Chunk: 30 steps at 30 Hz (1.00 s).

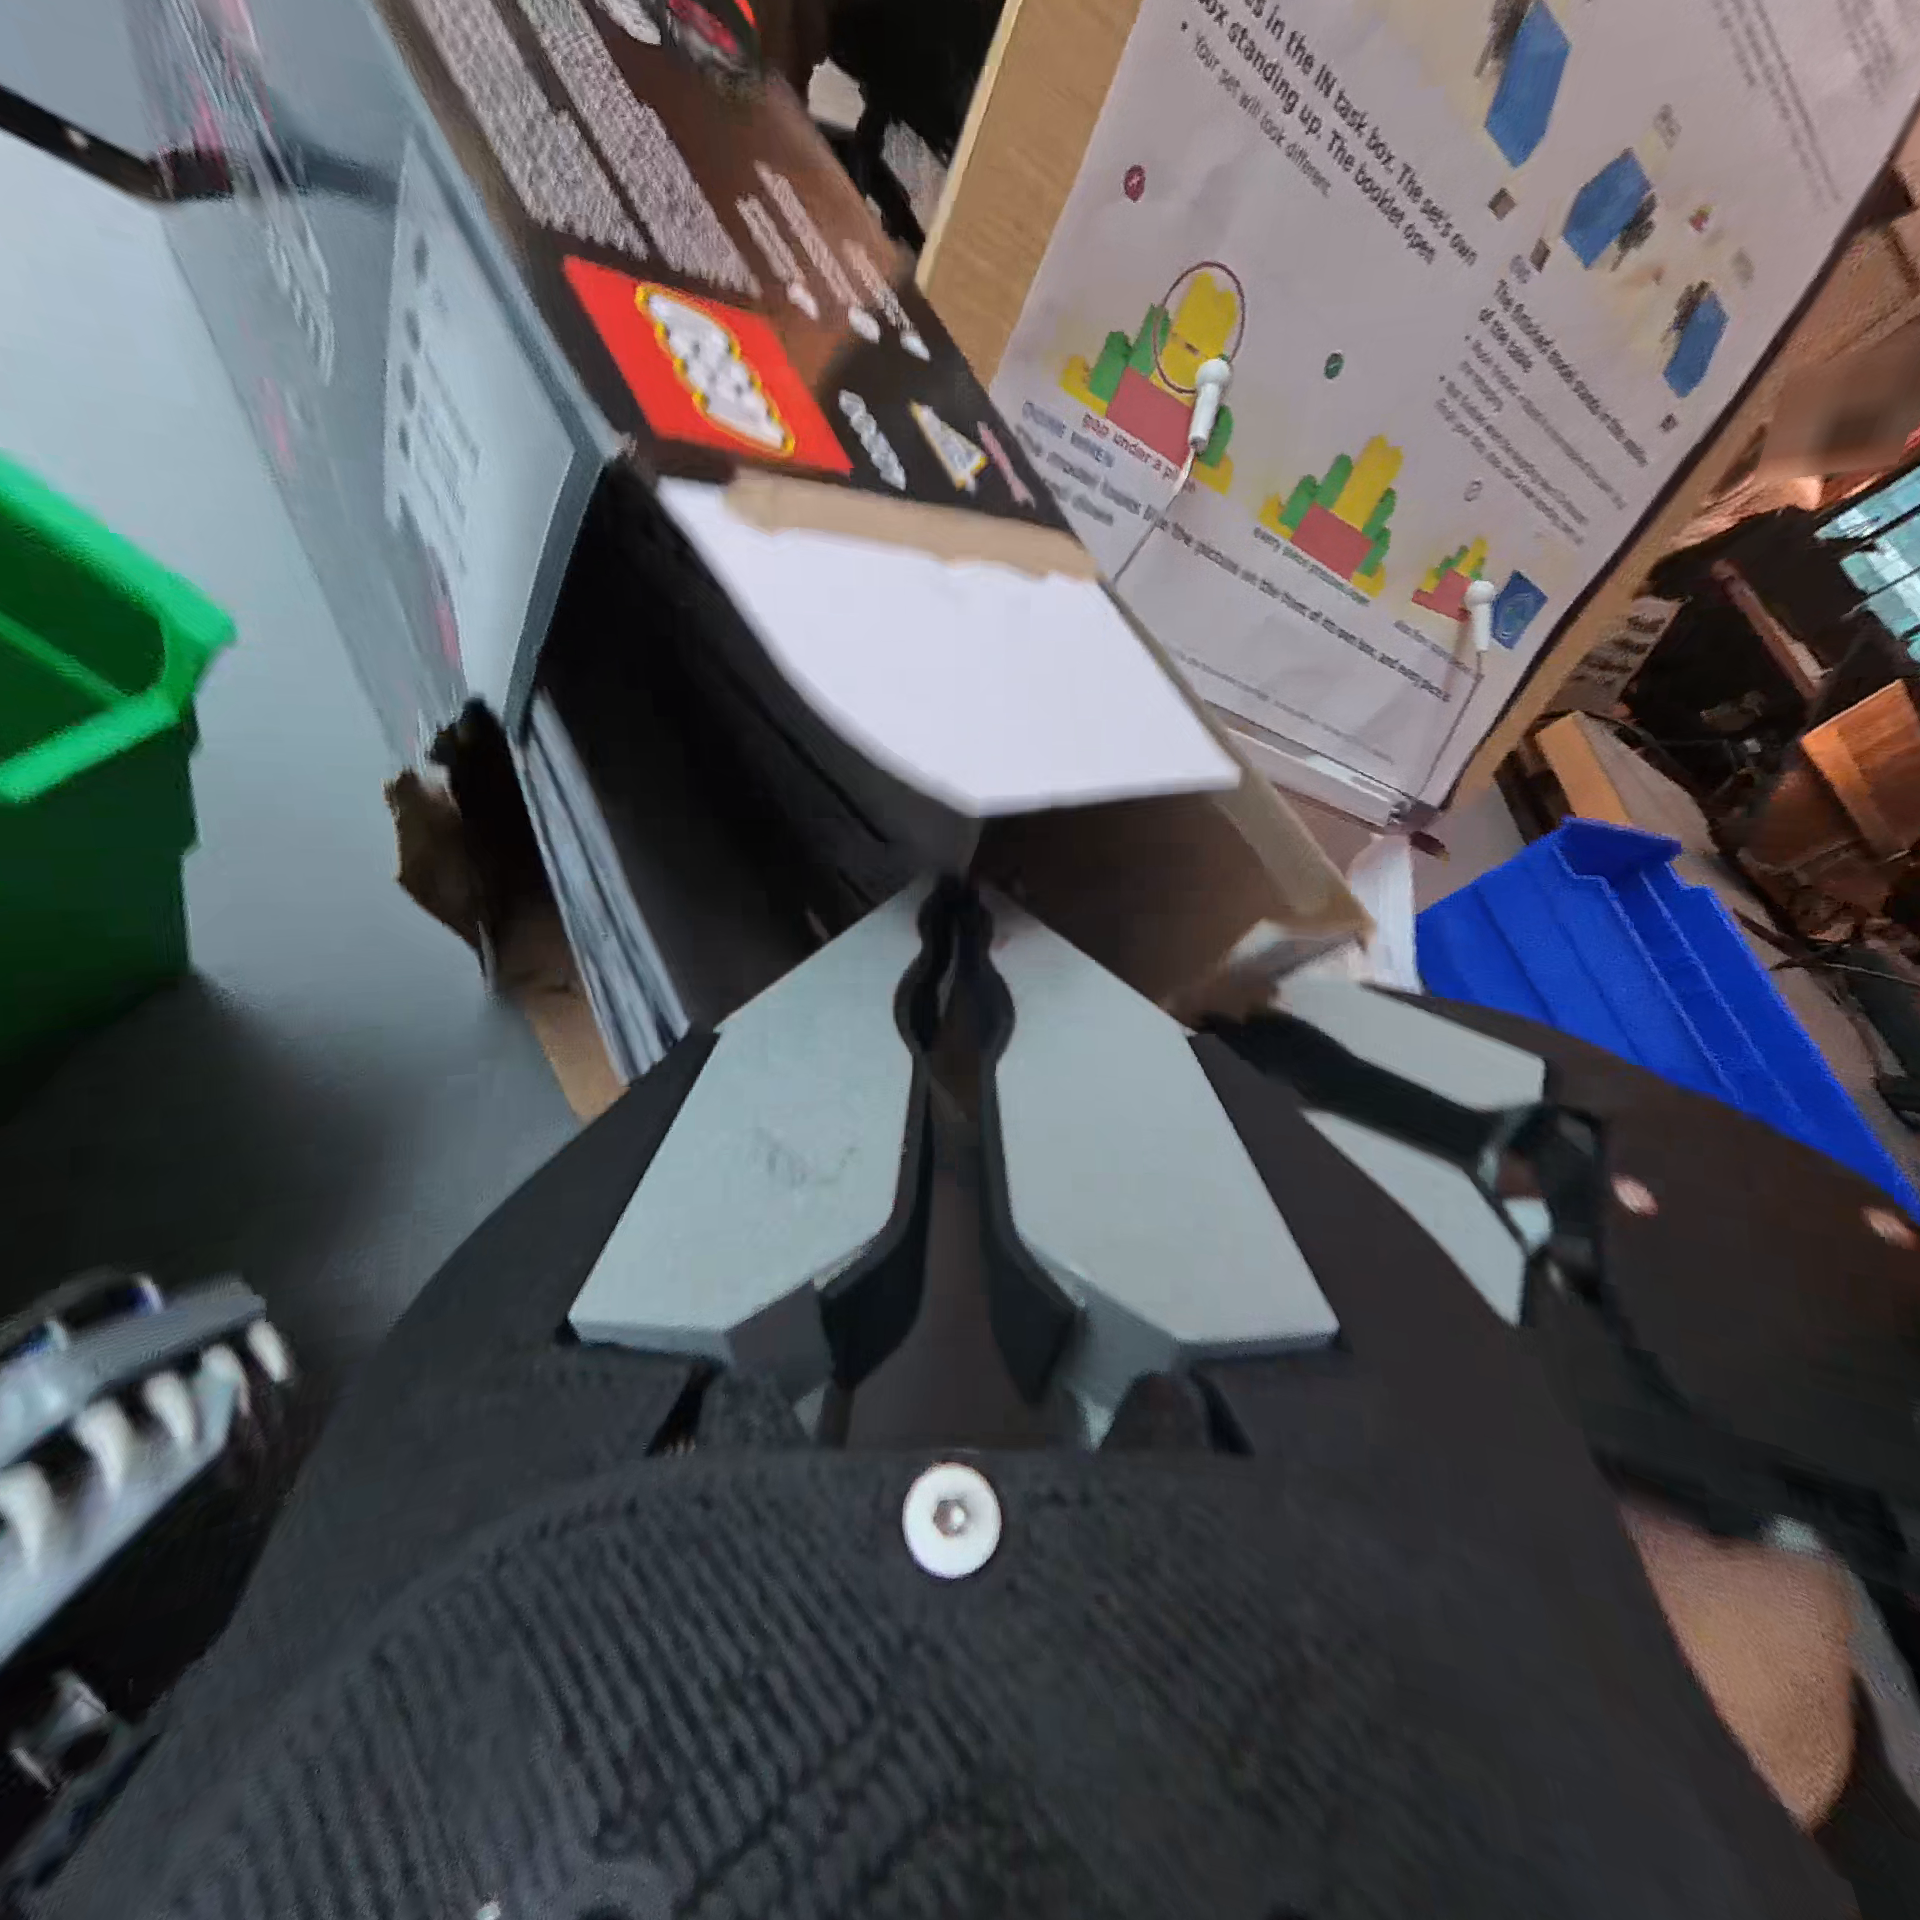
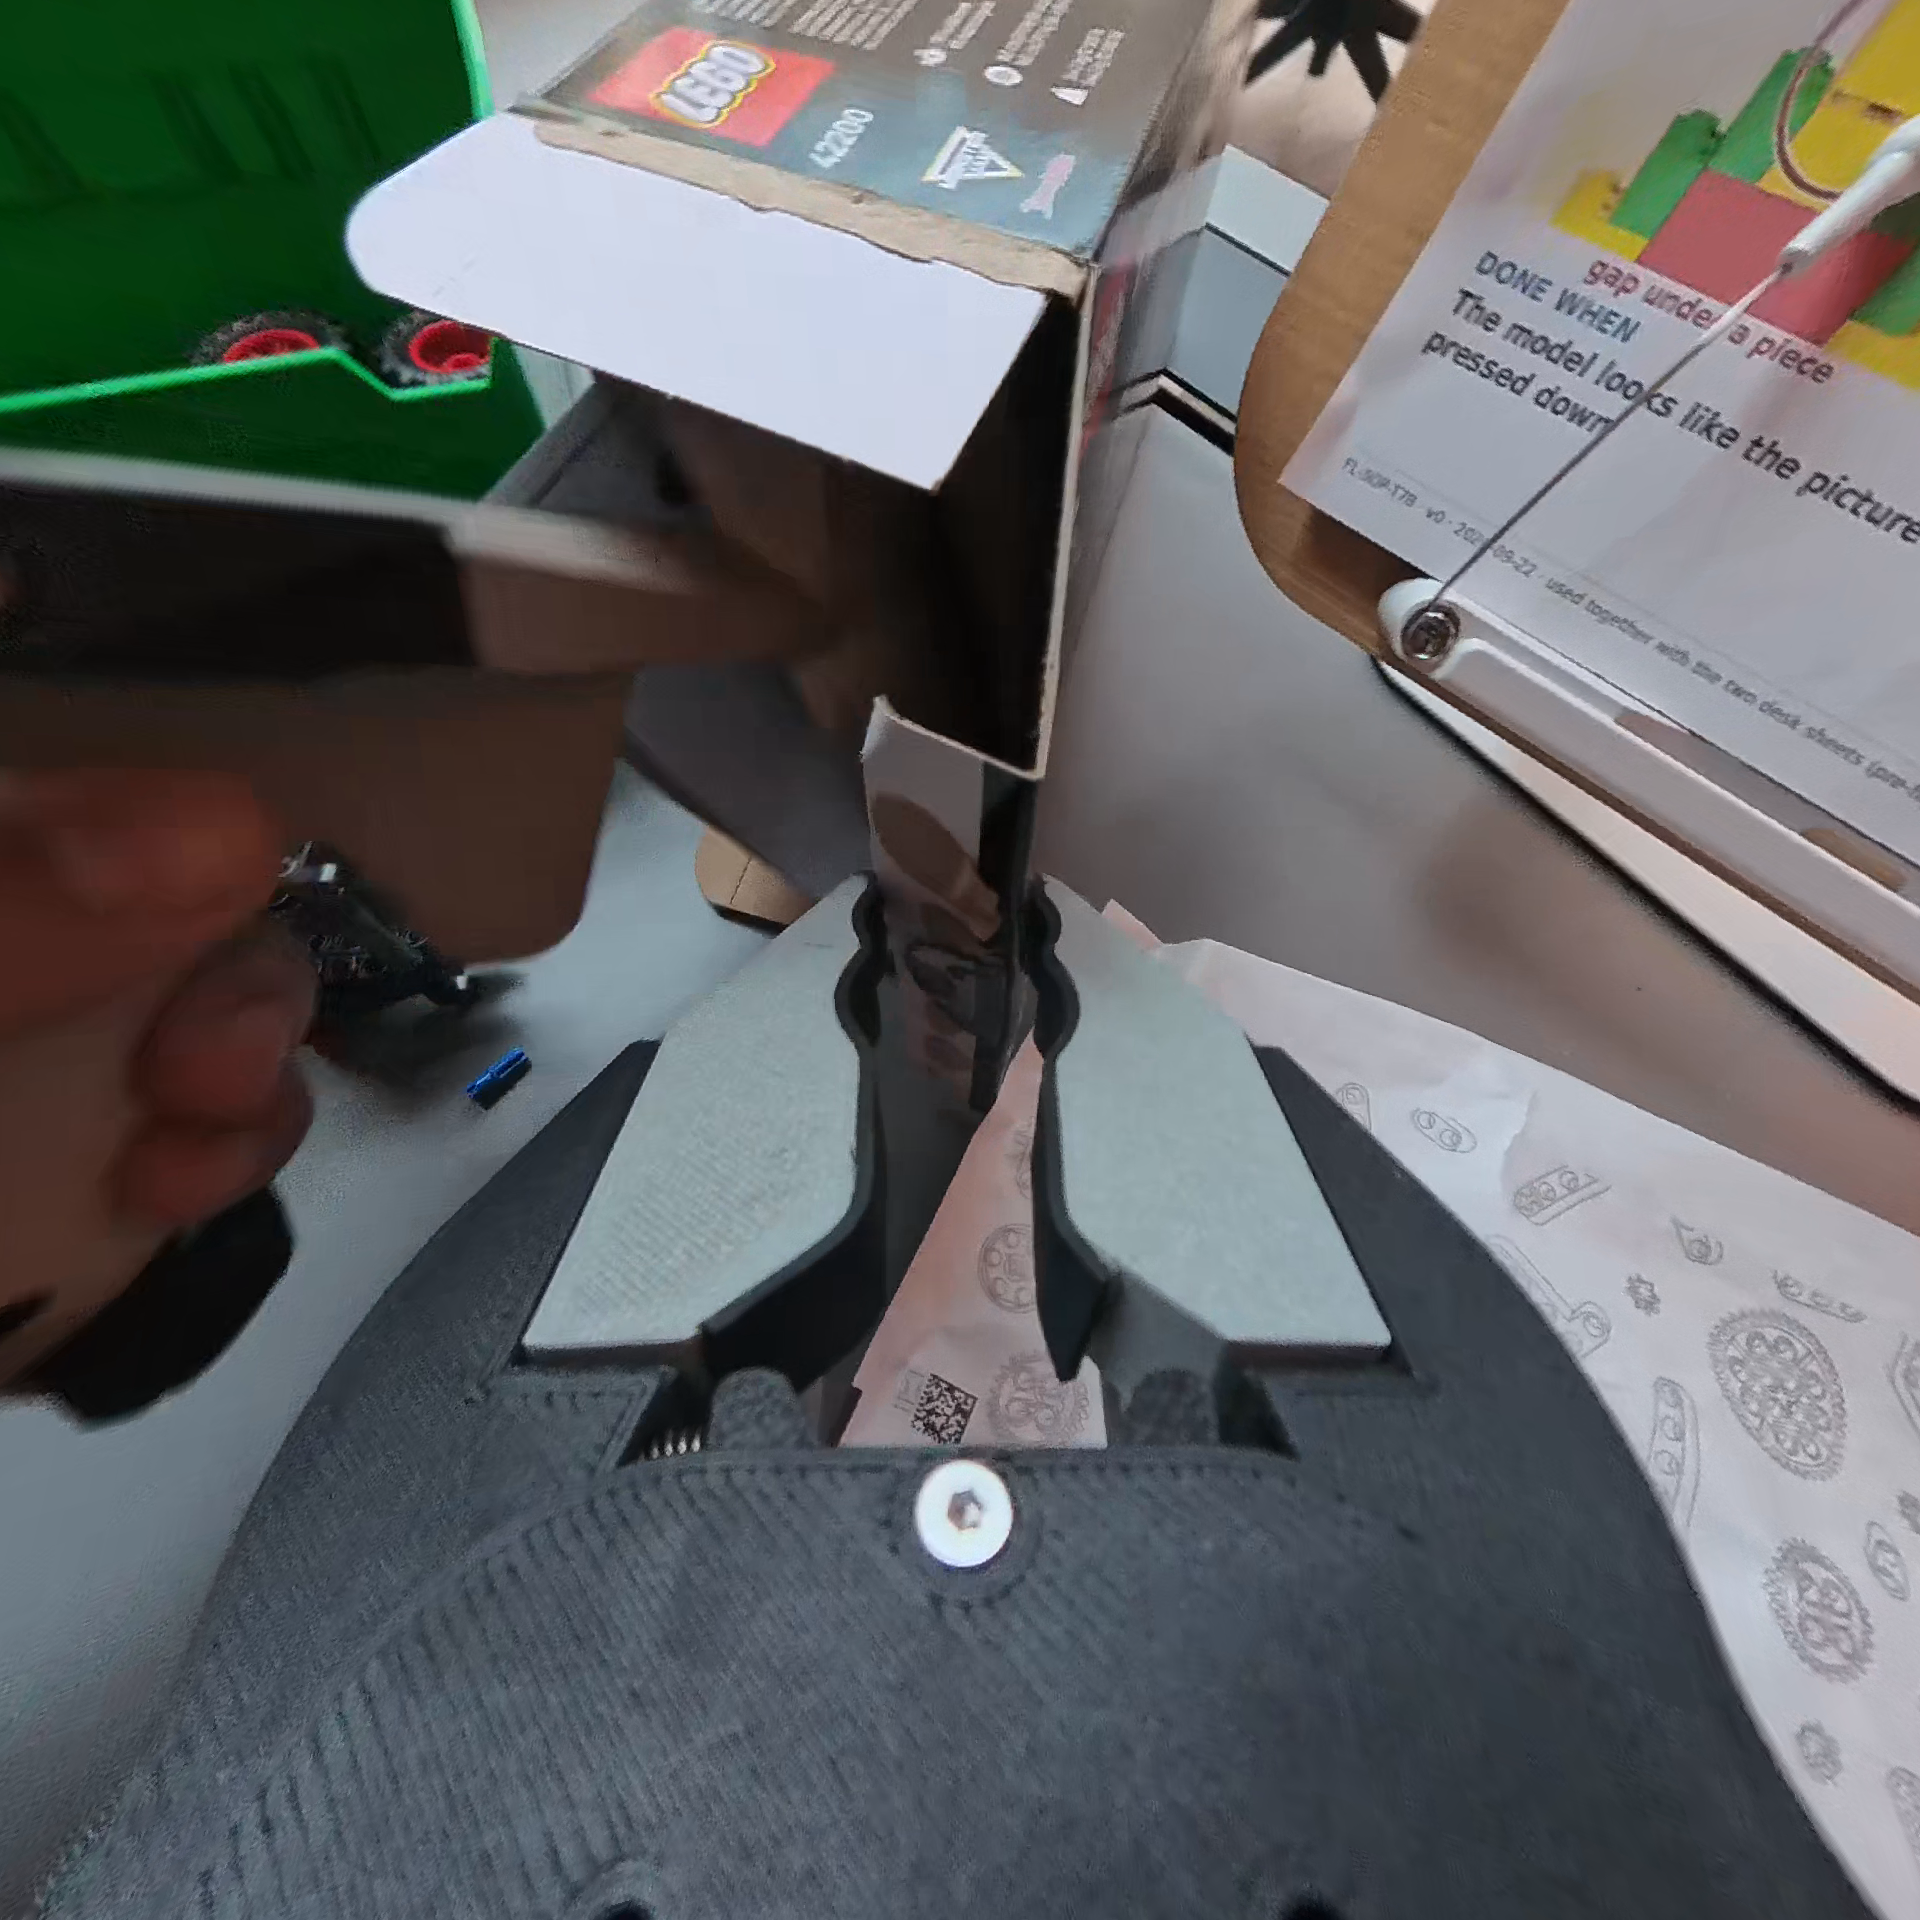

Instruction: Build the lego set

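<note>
The dark lego box (image 1: 727, 312) with a red logo is held up off the grey table with its end open and a white flap (image 1: 956, 665) folded out. My left gripper (image 1: 951, 909) is shut at the lower edge of that flap. Grey booklet pages (image 1: 592, 894) show inside the box. In the right wrist view the box (image 2: 831, 125) stands ahead, and my right gripper (image 2: 951, 935) is shut on its narrow side flap (image 2: 935, 977). The left gripper (image 2: 312, 582) reaches in from the left, blurred, with a hand (image 2: 135, 987) behind it.
A green bin (image 2: 208, 208) at the left holds wheels with red hubs (image 2: 436, 348). A blue bin (image 1: 1642, 987) sits right. A wooden board with an instruction sheet (image 2: 1662, 312) stands behind. A printed paper bag (image 2: 1558, 1299), a small blue pin (image 2: 499, 1075) and a dark part-built model (image 2: 364, 956) lie on the table. About 5 cm separates my left fingertips from my right.
</note>
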Available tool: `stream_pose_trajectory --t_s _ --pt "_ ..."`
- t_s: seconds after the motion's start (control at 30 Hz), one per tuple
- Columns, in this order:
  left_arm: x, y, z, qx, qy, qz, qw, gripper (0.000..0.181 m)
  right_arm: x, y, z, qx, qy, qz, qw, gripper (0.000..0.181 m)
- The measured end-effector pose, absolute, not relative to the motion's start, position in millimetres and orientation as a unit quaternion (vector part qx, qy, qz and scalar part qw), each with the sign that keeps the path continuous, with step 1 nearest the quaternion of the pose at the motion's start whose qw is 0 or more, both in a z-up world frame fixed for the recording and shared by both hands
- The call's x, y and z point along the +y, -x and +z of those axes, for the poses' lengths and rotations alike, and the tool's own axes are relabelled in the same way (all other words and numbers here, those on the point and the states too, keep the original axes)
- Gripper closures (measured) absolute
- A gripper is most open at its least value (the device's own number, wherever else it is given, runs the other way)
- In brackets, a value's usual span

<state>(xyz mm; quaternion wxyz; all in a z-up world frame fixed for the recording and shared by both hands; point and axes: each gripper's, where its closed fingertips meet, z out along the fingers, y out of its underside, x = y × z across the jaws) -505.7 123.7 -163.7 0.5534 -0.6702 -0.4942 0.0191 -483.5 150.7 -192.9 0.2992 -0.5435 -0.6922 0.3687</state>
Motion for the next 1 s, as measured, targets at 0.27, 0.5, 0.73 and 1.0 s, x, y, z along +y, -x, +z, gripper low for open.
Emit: stream_pose_trajectory --t_s 0.27,0.5,0.73,1.0 --pt "112.5 461.5 -148.4 -0.442 0.673 0.074 0.588 0.181 141.7 482.9 -186.0 -0.682 0.555 0.385 0.28 0.156" --pt "114.2 447.3 -136.8 -0.347 0.713 0.132 0.595 0.181 140.7 464.4 -176.5 -0.67 0.529 0.439 0.28 0.137" --pt "110.1 445.9 -146.6 -0.32 0.743 0.119 0.576 0.181 151.4 457.4 -195.0 -0.688 0.528 0.388 0.311 0.151" --pt "79.7 413.2 -123.3 -0.316 0.774 0.072 0.544 0.15 155.8 455.4 -188.6 -0.677 0.537 0.398 0.308 0.149"
